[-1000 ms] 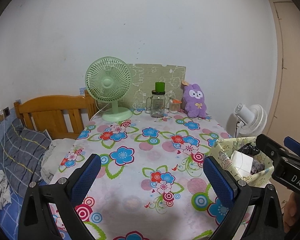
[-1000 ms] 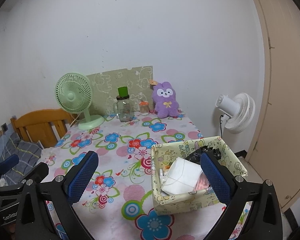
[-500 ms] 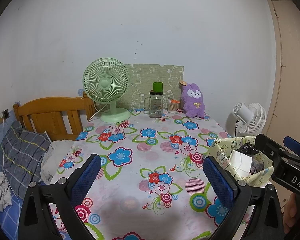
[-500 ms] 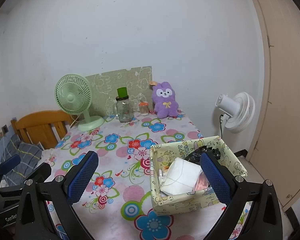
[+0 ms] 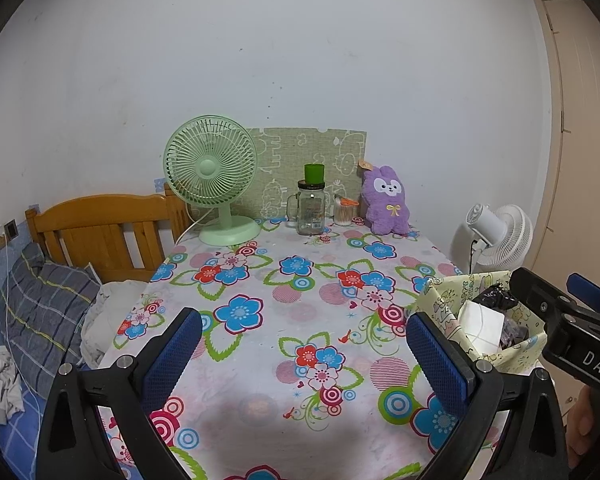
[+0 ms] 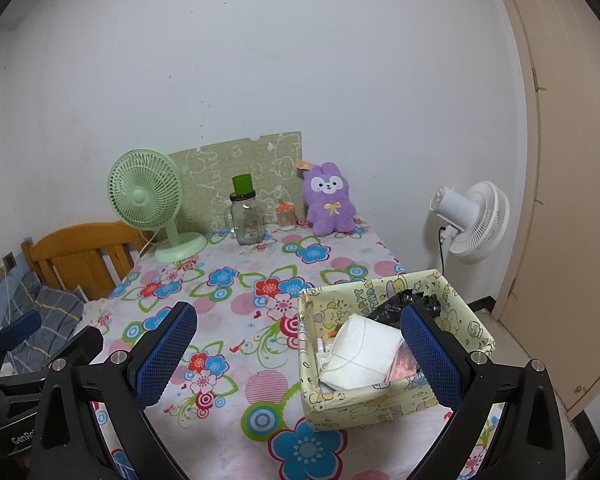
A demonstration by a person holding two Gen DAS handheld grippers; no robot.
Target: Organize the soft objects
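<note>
The left hand-held gripper (image 5: 304, 354) and the right hand-held gripper (image 6: 298, 350) are both hanging wide open over the near end of the bench (image 5: 300, 280) with the flowery cloth, holding nothing. The fluffy purple bunny toy (image 6: 331, 200) is sitting up at the far end, just right of a small jar with an orange top (image 6: 286, 216). The yellow cartoon paper box (image 6: 384, 404) is sitting at the near right, holding a folded white cloth (image 6: 360, 354) and a crumpled black bag (image 6: 396, 306).

A purple plush rabbit (image 6: 330, 200) sits upright at the table's far edge against the wall.
</note>
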